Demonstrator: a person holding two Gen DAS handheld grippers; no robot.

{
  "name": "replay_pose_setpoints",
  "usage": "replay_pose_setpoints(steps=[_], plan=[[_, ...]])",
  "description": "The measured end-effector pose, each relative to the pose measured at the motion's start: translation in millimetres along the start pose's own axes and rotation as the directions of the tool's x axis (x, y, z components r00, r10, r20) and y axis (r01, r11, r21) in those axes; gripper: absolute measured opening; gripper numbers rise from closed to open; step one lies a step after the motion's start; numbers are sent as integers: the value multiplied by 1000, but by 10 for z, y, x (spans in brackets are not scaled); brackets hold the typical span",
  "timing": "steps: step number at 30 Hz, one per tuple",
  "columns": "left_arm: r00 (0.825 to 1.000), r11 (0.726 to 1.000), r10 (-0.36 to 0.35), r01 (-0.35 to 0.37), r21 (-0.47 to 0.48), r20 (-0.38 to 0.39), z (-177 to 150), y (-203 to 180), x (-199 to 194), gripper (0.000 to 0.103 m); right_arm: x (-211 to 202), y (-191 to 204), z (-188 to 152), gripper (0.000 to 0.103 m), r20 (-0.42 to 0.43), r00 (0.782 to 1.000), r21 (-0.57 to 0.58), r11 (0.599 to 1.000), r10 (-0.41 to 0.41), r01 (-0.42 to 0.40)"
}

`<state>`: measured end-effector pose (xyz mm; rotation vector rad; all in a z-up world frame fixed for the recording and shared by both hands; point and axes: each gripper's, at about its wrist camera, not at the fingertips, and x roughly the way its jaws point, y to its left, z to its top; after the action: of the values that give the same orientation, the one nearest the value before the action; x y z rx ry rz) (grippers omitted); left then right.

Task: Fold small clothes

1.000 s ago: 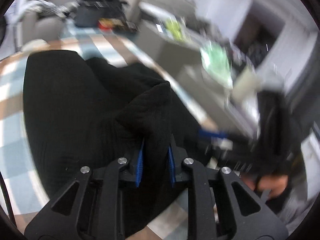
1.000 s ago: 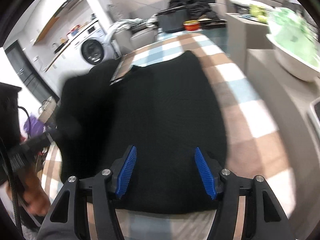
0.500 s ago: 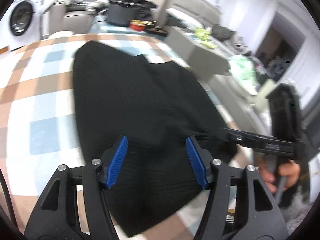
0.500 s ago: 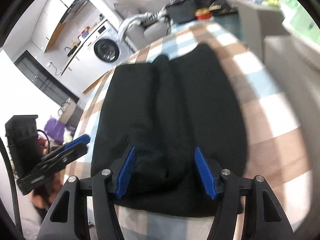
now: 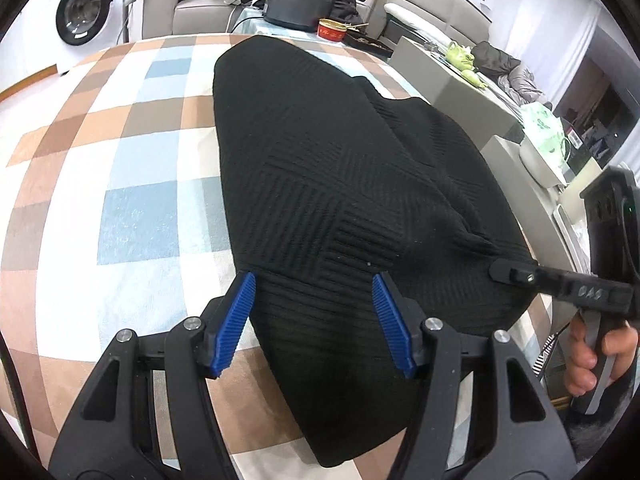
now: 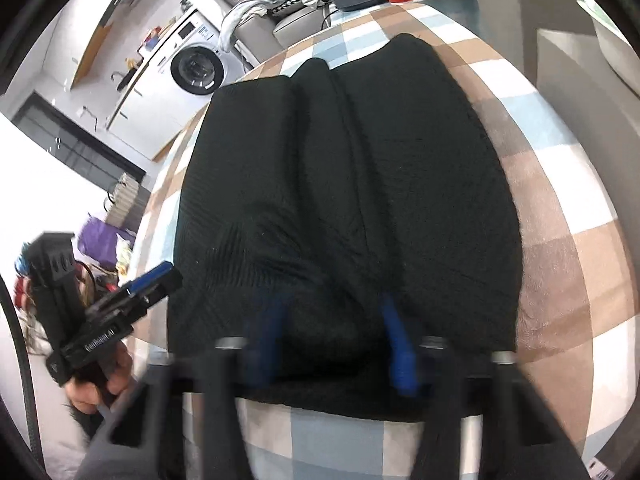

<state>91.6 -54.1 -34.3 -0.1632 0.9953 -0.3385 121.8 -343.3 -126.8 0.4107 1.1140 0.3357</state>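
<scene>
A black ribbed knit garment lies lengthwise on the checked tablecloth, with one side folded over onto the rest along a raised ridge. My left gripper is open and empty, just above the garment's near left edge. My right gripper is open, its blue fingers blurred, low over the garment's near hem. It also shows at the right of the left wrist view, its tip at the garment's edge. The left gripper shows in the right wrist view, beside the garment.
A black box and a red tin stand at the table's far end. A washing machine and a grey sofa are behind. A grey counter with a green bag runs along the right.
My left gripper let go of the raised black fold and opened; the fold now lies flat on the garment. My right gripper has dropped lower toward the near hem.
</scene>
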Motion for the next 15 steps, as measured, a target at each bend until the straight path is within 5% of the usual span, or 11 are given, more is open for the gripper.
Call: replay_pose_setpoints(steps=[6, 9, 13, 15], plan=[[1000, 999, 28, -28, -33, 11, 33, 102, -20, 58, -408, 175, -19, 15, 144, 988, -93, 995, 49, -36], [1000, 998, 30, -29, -51, 8, 51, 112, -16, 58, -612, 111, -100, 15, 186, 983, -113, 993, -10, 32], [999, 997, 32, -32, -66, -2, 37, 155, 14, 58, -365, -177, -172, 24, 25, 993, -57, 992, -112, 113], [999, 997, 38, -38, -67, -10, 22, 165, 30, 58, -380, -266, -164, 29, 24, 997, -25, 997, -77, 78]])
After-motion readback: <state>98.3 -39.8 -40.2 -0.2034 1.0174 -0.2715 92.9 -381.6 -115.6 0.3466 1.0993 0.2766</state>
